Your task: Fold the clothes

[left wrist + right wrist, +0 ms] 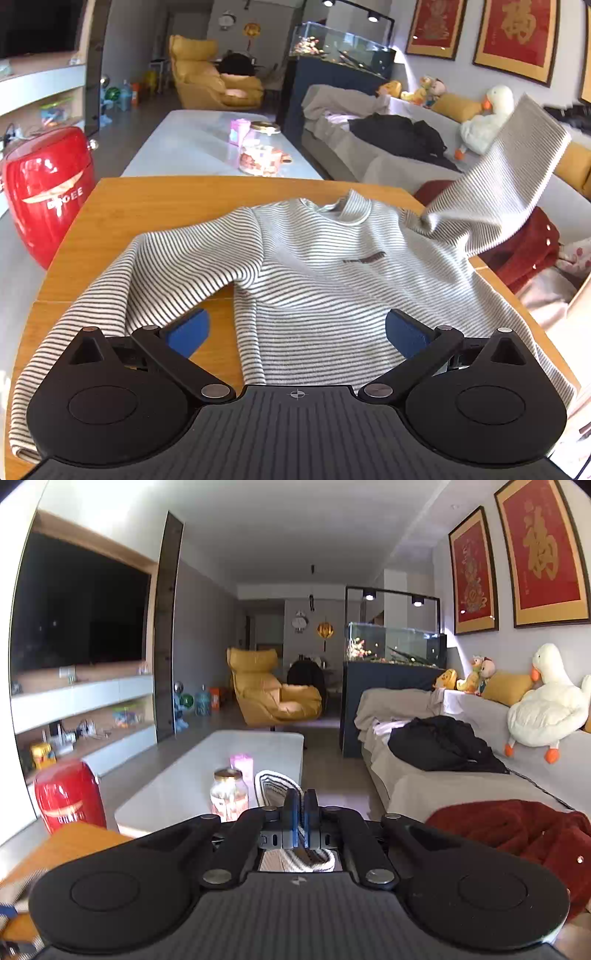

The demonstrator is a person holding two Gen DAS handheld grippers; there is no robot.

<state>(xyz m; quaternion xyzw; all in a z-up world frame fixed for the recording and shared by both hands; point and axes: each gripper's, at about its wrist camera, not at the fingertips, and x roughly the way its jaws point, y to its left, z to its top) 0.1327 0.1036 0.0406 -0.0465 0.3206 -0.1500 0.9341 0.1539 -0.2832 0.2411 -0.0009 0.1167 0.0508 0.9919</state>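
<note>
A grey-and-white striped long-sleeved shirt (332,273) lies face up on the wooden table (147,206), collar away from me. Its left sleeve (110,291) lies down the table's left side. Its right sleeve (495,184) is lifted into the air at the right. My left gripper (295,330) is open and empty, low over the shirt's hem, blue pads wide apart. In the right wrist view my right gripper (301,805) is shut on the striped sleeve cuff (273,786), held up above the table.
A red mini fridge (48,192) stands left of the table. A white coffee table (207,147) with jars lies beyond. A sofa (461,775) with a black garment, red clothing (517,830) and a plush duck is at the right.
</note>
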